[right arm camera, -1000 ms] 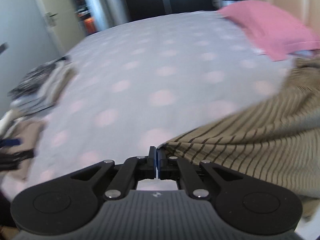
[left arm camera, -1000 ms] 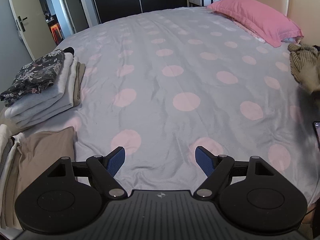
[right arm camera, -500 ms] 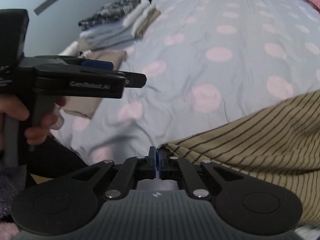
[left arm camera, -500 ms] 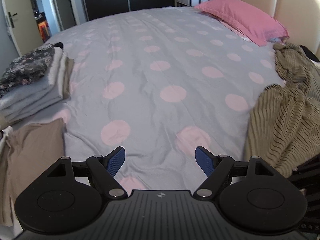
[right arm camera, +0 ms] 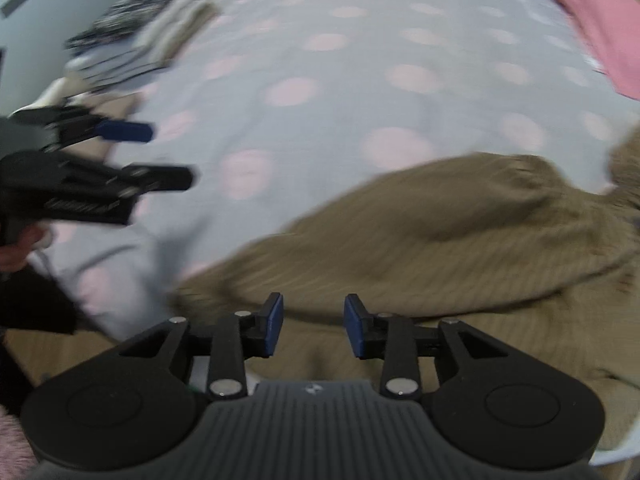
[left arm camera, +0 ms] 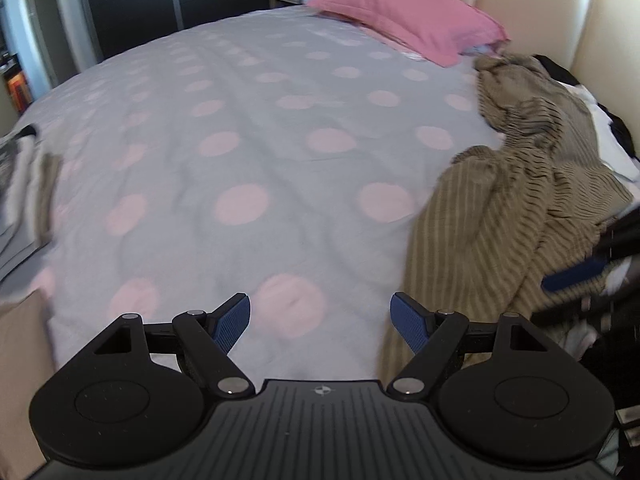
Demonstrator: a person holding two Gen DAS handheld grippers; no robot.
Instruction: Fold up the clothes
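A crumpled tan garment with thin dark stripes [left arm camera: 508, 216] lies on the right side of the bed, near its front edge. The right wrist view shows the same striped garment [right arm camera: 420, 240] spread just beyond my right gripper [right arm camera: 314, 326]. That gripper's jaws are opening and the blue pads stand apart above the cloth with nothing pinched between them. My left gripper [left arm camera: 320, 320] is wide open over the bare bedspread, just left of the garment's edge. It also shows as the left gripper [right arm camera: 152, 156] at the left of the right wrist view, with a hand on its handle.
The bed has a grey spread with pink dots [left arm camera: 248, 140] and a pink pillow [left arm camera: 404, 12] at the head. Stacks of folded clothes [right arm camera: 136, 40] sit at the bed's left edge, with a folded beige piece [left arm camera: 20, 360] nearer. A padded headboard [left arm camera: 560, 20] rises on the right.
My right gripper was shut on the striped garment's edge and now stands open, the cloth lying on the bed. The left gripper has moved right, close to the garment.
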